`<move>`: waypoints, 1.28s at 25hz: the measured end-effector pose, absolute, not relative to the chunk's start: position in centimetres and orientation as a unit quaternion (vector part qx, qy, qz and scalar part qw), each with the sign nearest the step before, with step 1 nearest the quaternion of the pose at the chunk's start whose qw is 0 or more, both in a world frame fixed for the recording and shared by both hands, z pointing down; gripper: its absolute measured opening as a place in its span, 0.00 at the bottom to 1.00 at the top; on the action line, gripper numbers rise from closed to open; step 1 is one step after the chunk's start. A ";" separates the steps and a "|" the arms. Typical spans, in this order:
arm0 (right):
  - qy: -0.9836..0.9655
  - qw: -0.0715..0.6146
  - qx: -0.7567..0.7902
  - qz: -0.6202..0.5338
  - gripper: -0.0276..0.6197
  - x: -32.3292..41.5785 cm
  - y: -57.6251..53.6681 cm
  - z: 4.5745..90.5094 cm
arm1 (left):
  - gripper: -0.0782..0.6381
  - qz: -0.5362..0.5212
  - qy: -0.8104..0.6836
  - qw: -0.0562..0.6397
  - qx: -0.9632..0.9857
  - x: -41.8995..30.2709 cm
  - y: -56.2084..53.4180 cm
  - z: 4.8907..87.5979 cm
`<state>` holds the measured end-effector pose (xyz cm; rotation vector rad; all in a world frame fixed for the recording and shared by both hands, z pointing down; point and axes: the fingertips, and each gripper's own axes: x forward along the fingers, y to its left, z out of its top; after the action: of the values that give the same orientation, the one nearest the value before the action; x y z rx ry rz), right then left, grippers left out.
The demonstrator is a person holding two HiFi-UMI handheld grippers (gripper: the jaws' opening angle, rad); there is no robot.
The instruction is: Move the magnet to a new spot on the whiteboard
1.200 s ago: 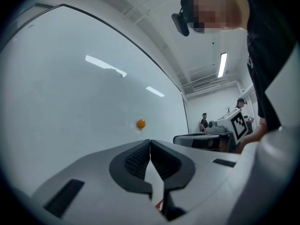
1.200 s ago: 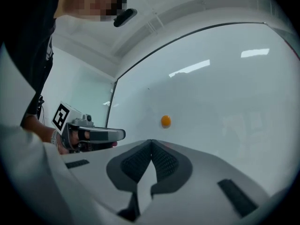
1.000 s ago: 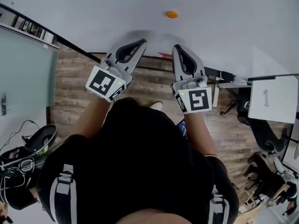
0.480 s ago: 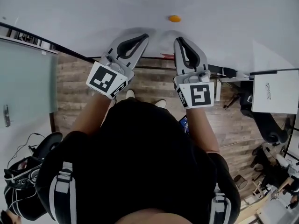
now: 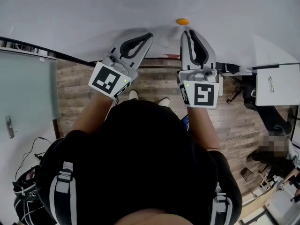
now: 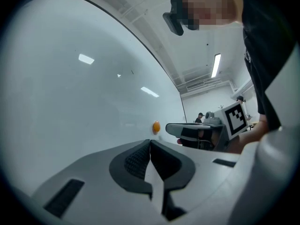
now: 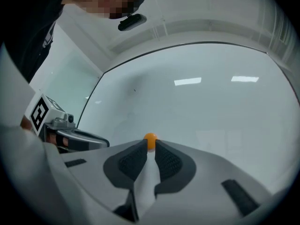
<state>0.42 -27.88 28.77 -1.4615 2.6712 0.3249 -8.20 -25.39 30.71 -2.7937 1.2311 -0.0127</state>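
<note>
A small orange magnet [image 5: 183, 21] sticks to the whiteboard [image 5: 93, 13]. My right gripper [image 5: 191, 32] points at the board just below and right of the magnet. Its jaws have just been opening and now stand slightly apart with nothing between the pads. In the right gripper view the magnet [image 7: 150, 140] sits right ahead of the gap between the tips of the right gripper [image 7: 150, 145]. My left gripper [image 5: 149, 34] is shut and empty, off to the left of the magnet. From the left gripper [image 6: 150, 142], the magnet [image 6: 156, 126] shows further along the board.
The board's dark lower rail [image 5: 70, 59] runs under both grippers, with wooden floor [image 5: 75, 93] below. A glass panel [image 5: 28, 83] stands at the left. A white sheet on a stand [image 5: 279, 83] and chairs are at the right.
Both grippers have moved up toward the board. The right gripper's tips have come close under the magnet and its jaws have parted slightly.
</note>
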 end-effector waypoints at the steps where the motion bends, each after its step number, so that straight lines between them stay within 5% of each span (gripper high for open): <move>1: 0.869 0.038 -0.482 0.108 0.12 0.4 -28.1 28.7 | 0.12 -0.003 0.402 0.044 -0.915 -8.3 -25.5 30.8; 18: 0.834 0.012 -0.536 0.132 0.25 -1.3 -29.7 28.2 | 0.12 0.005 0.377 0.043 -0.925 -9.5 -25.7 30.6; 32: 0.795 0.013 -0.589 0.146 0.23 -1.3 -29.9 28.0 | 0.12 0.006 0.369 0.039 -0.929 -10.7 -25.1 30.7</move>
<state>-1.31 -29.91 28.05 -1.8349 2.4768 0.4537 -10.66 -25.09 30.73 -2.8475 1.1300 0.0169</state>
